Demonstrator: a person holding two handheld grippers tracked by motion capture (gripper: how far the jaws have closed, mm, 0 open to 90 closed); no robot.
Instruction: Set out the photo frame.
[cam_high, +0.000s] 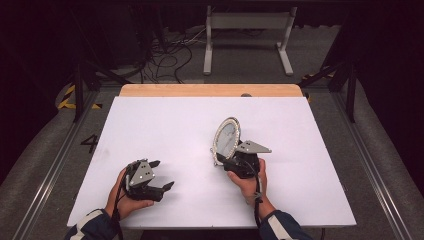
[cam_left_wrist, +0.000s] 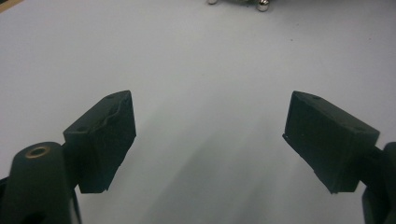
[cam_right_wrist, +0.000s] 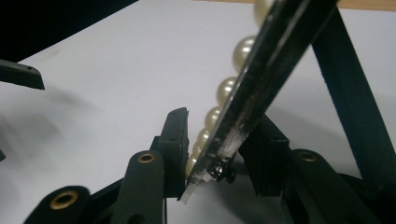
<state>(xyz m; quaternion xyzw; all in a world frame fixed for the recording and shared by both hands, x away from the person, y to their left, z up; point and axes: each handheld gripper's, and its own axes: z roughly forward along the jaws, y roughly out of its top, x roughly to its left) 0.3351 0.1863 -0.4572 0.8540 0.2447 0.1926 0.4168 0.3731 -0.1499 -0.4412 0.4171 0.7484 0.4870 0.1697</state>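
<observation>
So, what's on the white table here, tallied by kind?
Pearl-rimmed oval mirror: 1, clamped upright in the right gripper
Hand-held grippers: 2, with the left gripper open and empty
Total: 3

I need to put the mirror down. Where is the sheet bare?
The white sheet is bare across its whole far half and its left side, between the left gripper and the wooden edge. The right edge past the right gripper is free too. The mirror and both hands crowd the near middle.
</observation>
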